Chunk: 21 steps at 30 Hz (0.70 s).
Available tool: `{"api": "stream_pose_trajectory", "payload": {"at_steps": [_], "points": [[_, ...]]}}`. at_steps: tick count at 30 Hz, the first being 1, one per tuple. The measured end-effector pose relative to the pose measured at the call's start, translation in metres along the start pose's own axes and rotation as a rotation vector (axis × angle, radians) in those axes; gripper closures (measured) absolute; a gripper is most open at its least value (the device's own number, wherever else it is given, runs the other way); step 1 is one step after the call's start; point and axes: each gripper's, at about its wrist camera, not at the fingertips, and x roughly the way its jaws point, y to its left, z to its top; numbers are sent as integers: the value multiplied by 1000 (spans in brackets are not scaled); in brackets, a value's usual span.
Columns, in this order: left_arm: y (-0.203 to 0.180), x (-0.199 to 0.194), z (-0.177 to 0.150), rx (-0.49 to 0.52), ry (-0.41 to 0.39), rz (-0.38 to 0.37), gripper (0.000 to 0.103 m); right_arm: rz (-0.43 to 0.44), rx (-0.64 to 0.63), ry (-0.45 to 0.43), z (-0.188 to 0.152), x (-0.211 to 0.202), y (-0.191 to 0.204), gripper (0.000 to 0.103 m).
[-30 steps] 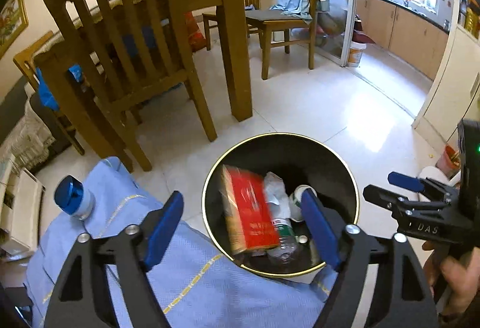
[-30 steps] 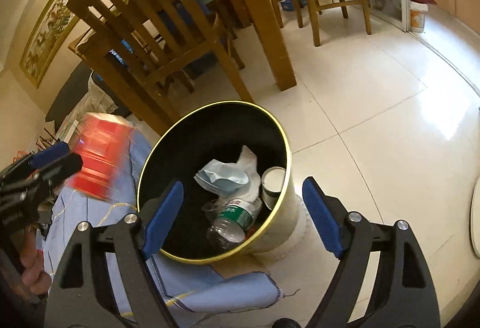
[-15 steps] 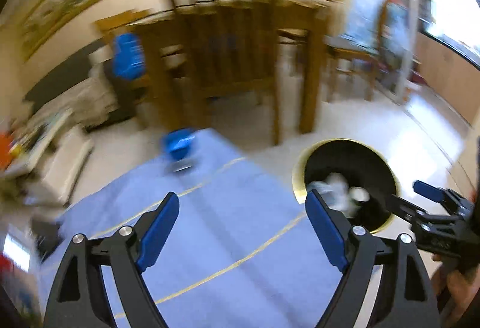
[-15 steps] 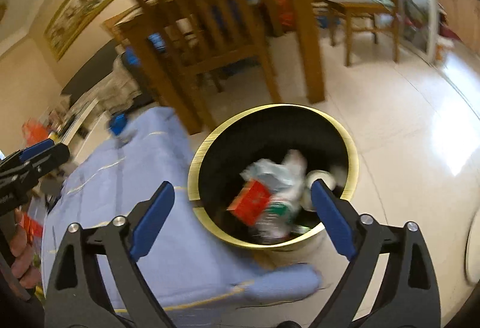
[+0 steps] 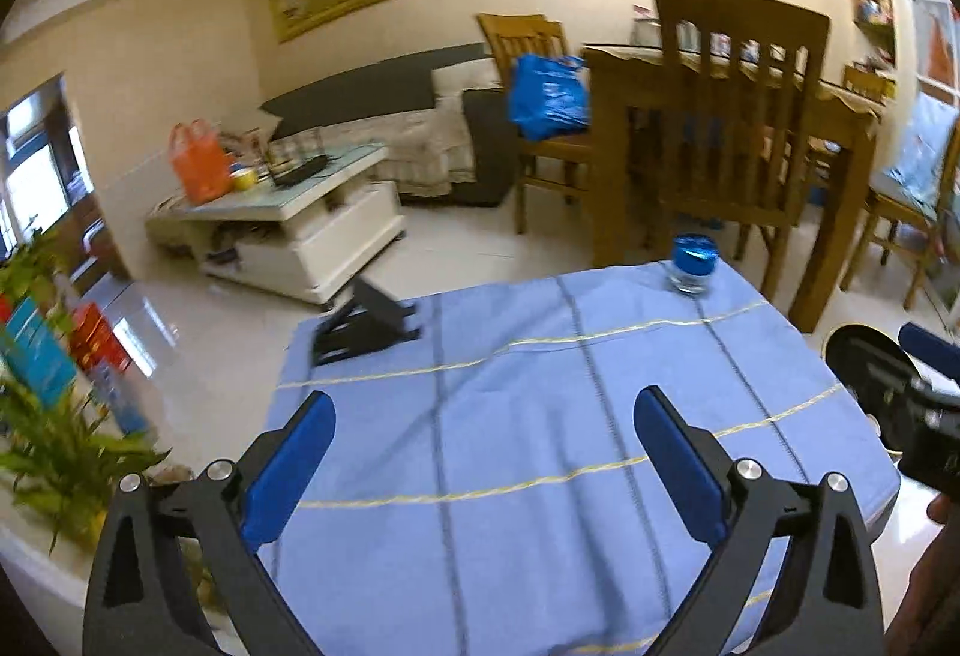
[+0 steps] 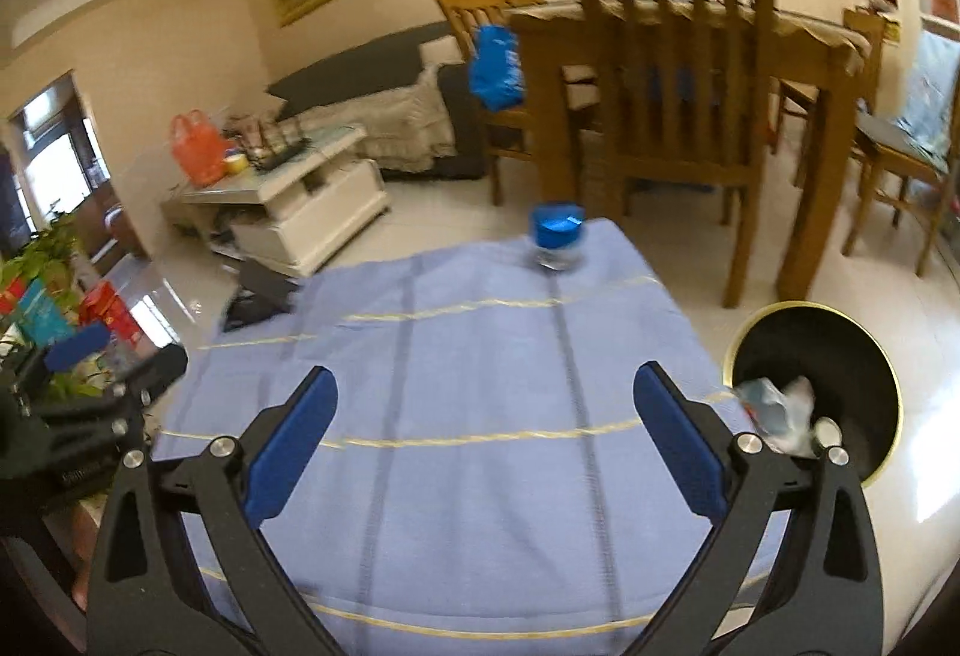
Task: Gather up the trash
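Both grippers are above a low table covered with a light blue tablecloth [image 5: 540,416] that has thin yellow stripes. The left gripper [image 5: 483,467] has its two blue-padded fingers spread wide apart and nothing is between them; under it there is only bare cloth. The right gripper [image 6: 483,440] is the same: its fingers stand wide apart and hold nothing.

On the far edge of the table, toward the far right corner, stands a small glass jar with a blue lid [image 5: 693,266]. It is upright and well apart from both grippers. In the right wrist view the same jar [image 6: 557,234] is at the far edge, a little to the right of the middle. On the far left corner of the table lies a black folding stand [image 5: 363,323], partly over the edge of the cloth.

The trash bin [image 6: 864,356] is on the floor just beside the right edge of the table. It is black inside with a golden rim. In it lie a crumpled light blue piece of trash [image 6: 771,407] and a small white round thing [image 6: 828,431]; what exactly they are I cannot tell. In the left wrist view only a part of the bin [image 5: 864,350] shows, behind the right gripper.

Behind the table stands a wooden dining chair [image 5: 729,116] at a wooden dining table [image 5: 840,116]. A blue plastic bag [image 5: 547,96] rests on another chair farther back.
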Motion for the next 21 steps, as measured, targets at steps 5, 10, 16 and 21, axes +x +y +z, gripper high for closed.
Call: {"api": "stream_pose_trajectory", "payload": {"at_steps": [5, 10, 16, 21], "points": [[18, -11, -12, -32, -10, 12, 7, 24, -31, -21, 4, -7, 33, 5], [28, -8, -17, -73, 8, -6, 7, 17, -75, -15, -3, -9, 47, 5], [34, -11, -21, -92, 1, -17, 7, 3, -102, -19, -11, -15, 51, 5], [33, -13, -22, -89, -9, -11, 7, -12, -122, -22, -13, -16, 53, 5]]}}
